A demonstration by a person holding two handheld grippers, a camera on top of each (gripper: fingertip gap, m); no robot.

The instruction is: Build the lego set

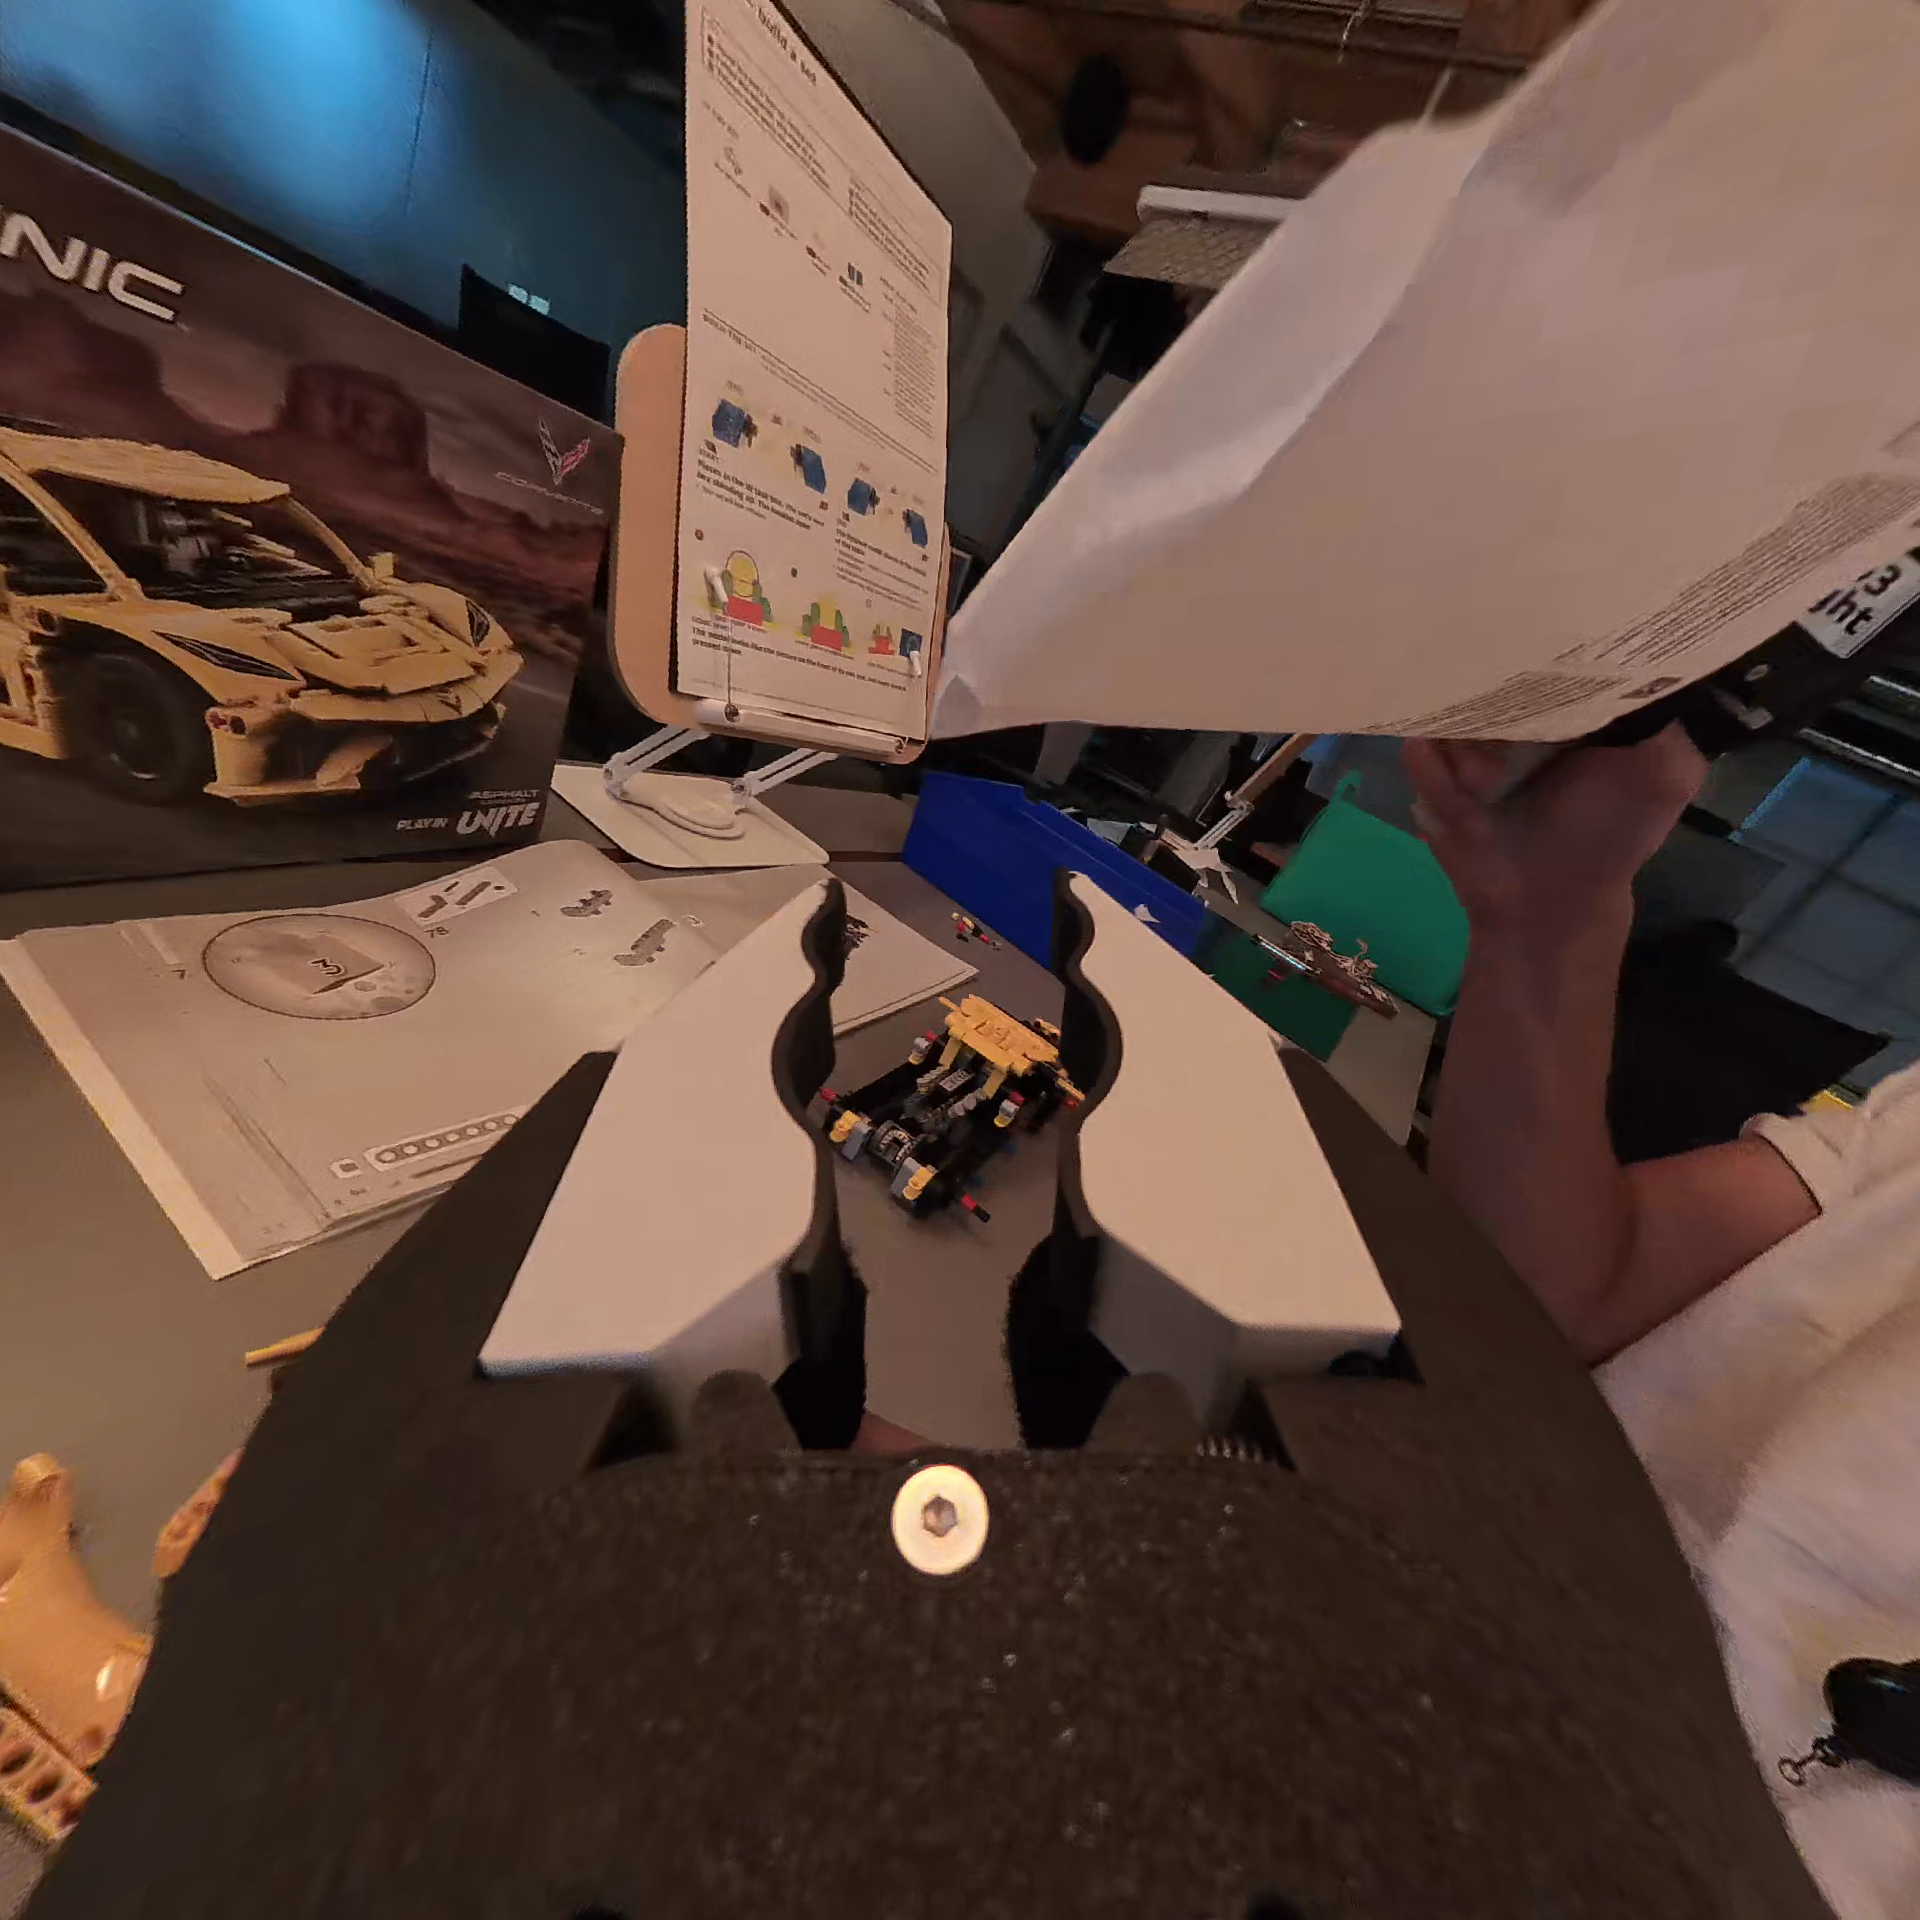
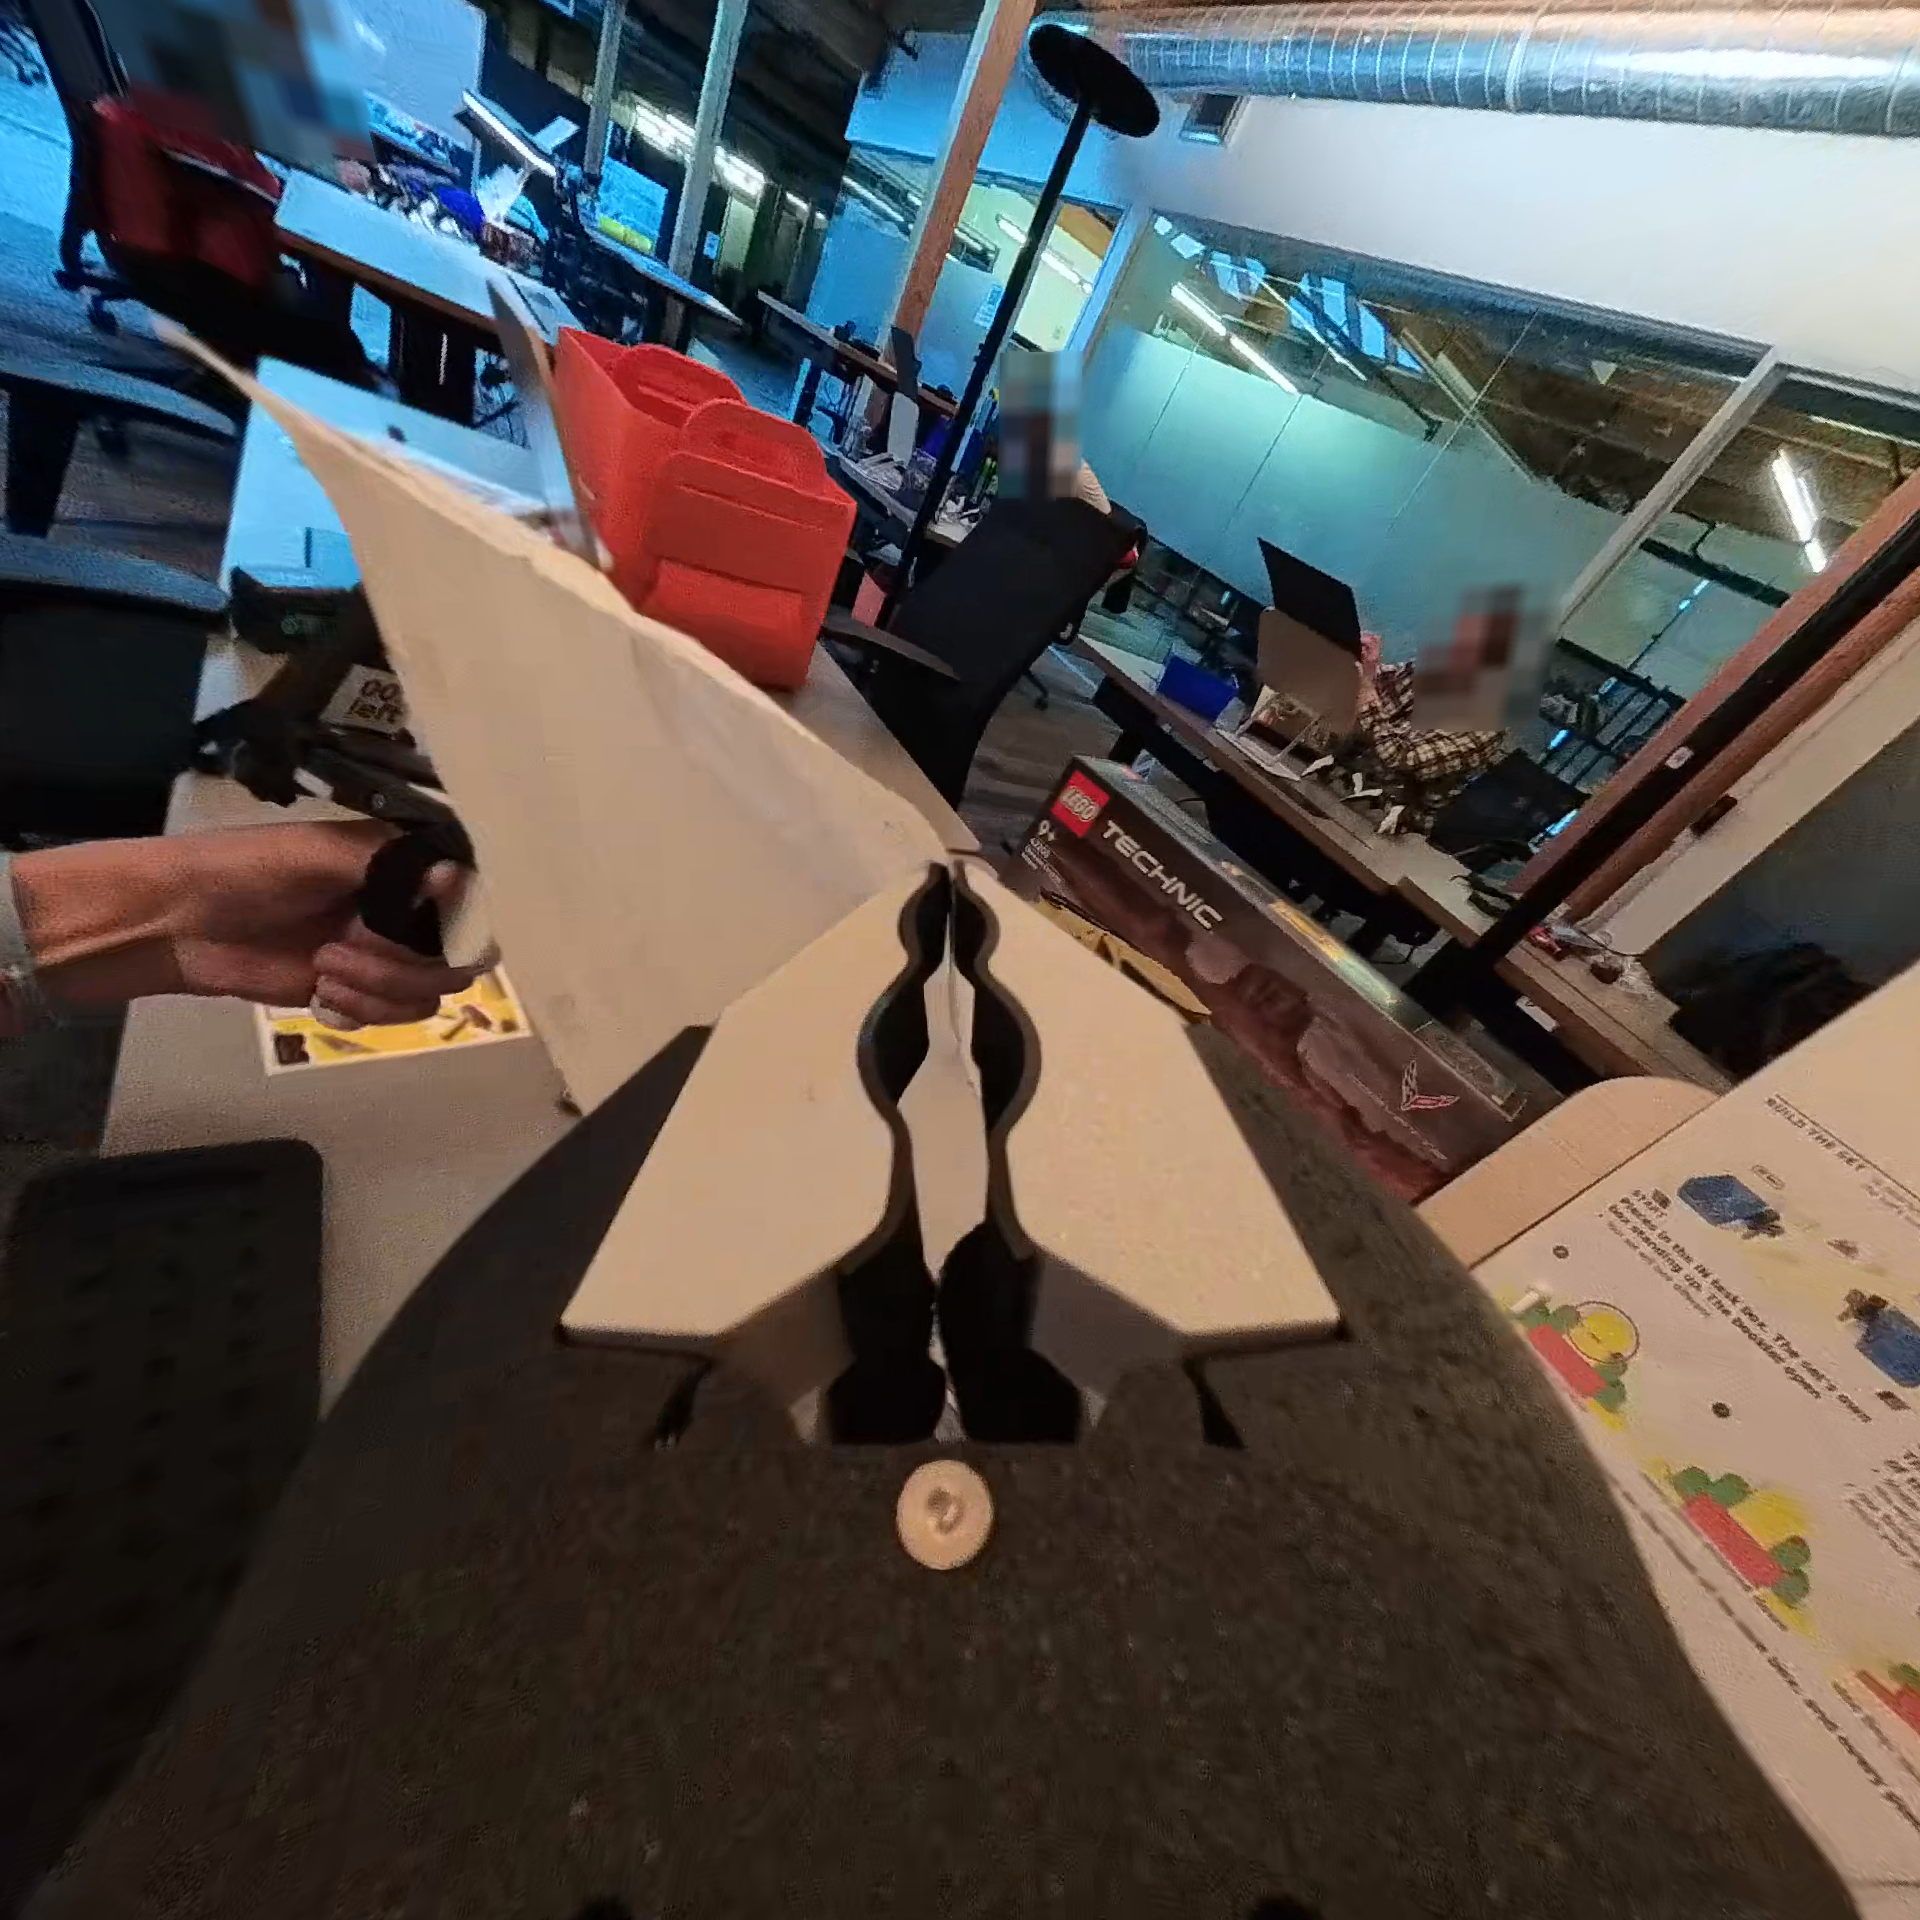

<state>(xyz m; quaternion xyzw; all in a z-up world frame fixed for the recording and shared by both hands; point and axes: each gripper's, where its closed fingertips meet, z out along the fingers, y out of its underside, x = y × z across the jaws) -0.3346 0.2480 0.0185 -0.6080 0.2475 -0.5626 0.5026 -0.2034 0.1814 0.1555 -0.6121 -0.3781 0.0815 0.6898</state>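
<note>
**White paper bag lifted above half-built model car**

One partly built black-and-yellow brick car chassis [image 1: 951, 1107] sits on the grey table [image 1: 125, 1340], seen through the gap of the left gripper [image 1: 945, 935], whose two white fingers stand wide apart and hold nothing. One large white paper bag [image 1: 1455, 416] hangs in the air above and to the right of the chassis, its lower edge pinched between the closed fingers of the right gripper [image 2: 953, 883]. In the left wrist view a bare hand [image 1: 1527, 821] is raised under the bag, arm bent at the elbow; in the right wrist view the other hand [image 2: 281, 925] grips the left tool's black handle low over the table. One open grey instruction booklet [image 1: 343, 1039] lies flat just left of the chassis, one dark set box picturing a yellow car [image 1: 270, 582] stands behind it, and one printed sheet rests upright on a stand [image 1: 810, 416]. One blue bin [image 1: 1029, 862] and one green bin [image 1: 1361, 904] sit beyond the chassis. Bare tabletop surrounds the chassis at front and right.
</note>
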